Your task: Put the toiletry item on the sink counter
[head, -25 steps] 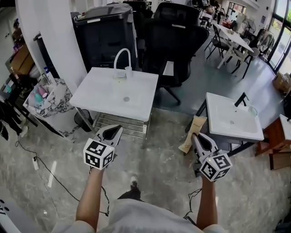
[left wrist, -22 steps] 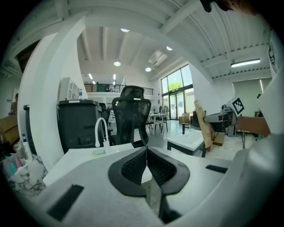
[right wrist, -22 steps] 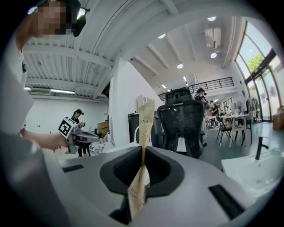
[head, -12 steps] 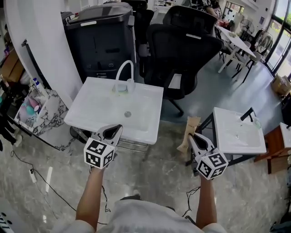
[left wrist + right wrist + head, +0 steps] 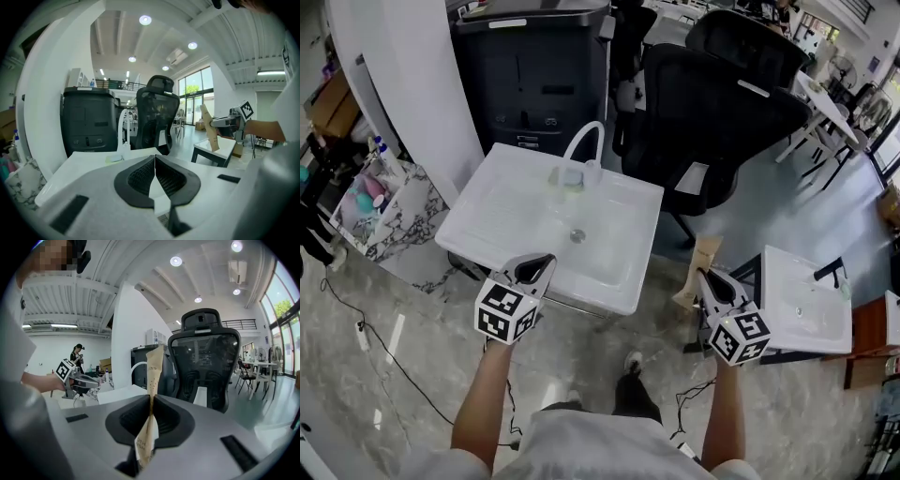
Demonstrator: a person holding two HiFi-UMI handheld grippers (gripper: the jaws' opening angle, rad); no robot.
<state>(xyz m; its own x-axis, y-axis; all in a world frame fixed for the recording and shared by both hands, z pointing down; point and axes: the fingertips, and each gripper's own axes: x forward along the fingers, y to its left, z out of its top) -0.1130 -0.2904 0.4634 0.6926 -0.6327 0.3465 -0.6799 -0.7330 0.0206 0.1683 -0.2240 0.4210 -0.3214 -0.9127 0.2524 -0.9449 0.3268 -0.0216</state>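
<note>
A long brown paper toiletry packet [image 5: 154, 371] stands upright between the jaws of my right gripper [image 5: 151, 398], which is shut on it. In the head view that gripper [image 5: 704, 276] holds the packet [image 5: 705, 253] over the floor, to the right of the white sink counter [image 5: 511, 211]. The sink has a curved white faucet [image 5: 582, 141] at its far edge. My left gripper [image 5: 545, 261] hovers at the sink's near edge. Its jaws are shut with nothing between them [image 5: 154, 158].
A small green and blue item [image 5: 570, 178] lies by the faucet. Behind the sink stand a black cabinet [image 5: 534, 75] and black office chairs [image 5: 712, 112]. A marble-patterned bin of bottles [image 5: 380, 202] sits left, a second white sink [image 5: 806, 309] right. Cables cross the floor.
The person has walked forward, so the white sink has come closer, up to the left gripper. Both grippers keep their pose, and the packet stays in the right one.
</note>
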